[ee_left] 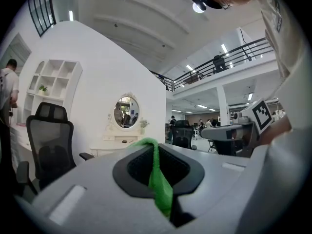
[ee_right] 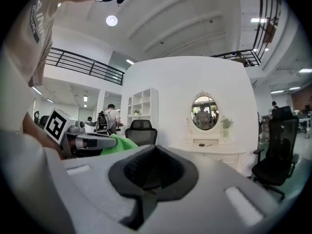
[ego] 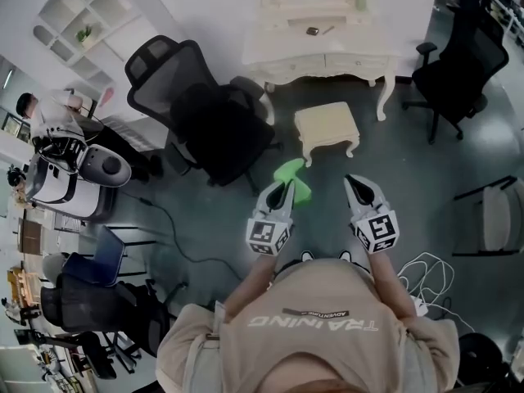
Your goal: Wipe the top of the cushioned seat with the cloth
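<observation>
Left tongs (ego: 285, 188) gripping green cloth (ego: 295, 173), right tongs (ego: 354, 182) closed, cushioned seat (ego: 326, 123) beyond

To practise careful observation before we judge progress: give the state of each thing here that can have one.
left gripper: shut on the green cloth
green cloth: held up, clear of the cushioned seat
right gripper: shut, empty
cushioned seat: upright, top bare
</observation>
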Available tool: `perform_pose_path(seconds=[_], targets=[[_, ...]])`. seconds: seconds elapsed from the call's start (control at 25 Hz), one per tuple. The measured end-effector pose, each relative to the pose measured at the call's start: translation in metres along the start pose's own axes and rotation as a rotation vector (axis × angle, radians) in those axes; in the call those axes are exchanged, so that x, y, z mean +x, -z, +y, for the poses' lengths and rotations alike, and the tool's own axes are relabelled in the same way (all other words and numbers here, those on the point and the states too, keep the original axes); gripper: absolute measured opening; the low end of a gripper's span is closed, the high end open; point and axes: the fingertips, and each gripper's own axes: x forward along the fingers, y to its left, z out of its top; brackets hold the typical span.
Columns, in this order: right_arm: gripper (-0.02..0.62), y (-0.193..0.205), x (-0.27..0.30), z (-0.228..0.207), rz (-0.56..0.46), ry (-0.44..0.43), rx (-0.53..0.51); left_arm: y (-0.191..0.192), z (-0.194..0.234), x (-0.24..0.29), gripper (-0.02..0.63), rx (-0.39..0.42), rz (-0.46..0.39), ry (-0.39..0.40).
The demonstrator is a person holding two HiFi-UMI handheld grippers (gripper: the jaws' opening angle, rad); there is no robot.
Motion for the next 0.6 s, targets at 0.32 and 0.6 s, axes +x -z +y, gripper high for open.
perform_pose_path(seconds=[0.32, 0.6], targets=[[0.005, 0.016, 0.03, 0.007, 0.047, 0.036, 0.011, 0.023, 0.031, 0.003, 0.025, -0.037, 0.031, 0.036], [0.004, 0.049, 0.036, -0.005, 0.111, 0.1, 0.049, 0.055, 0.057, 0.018, 0.025, -0.055, 0.081, 0.063]])
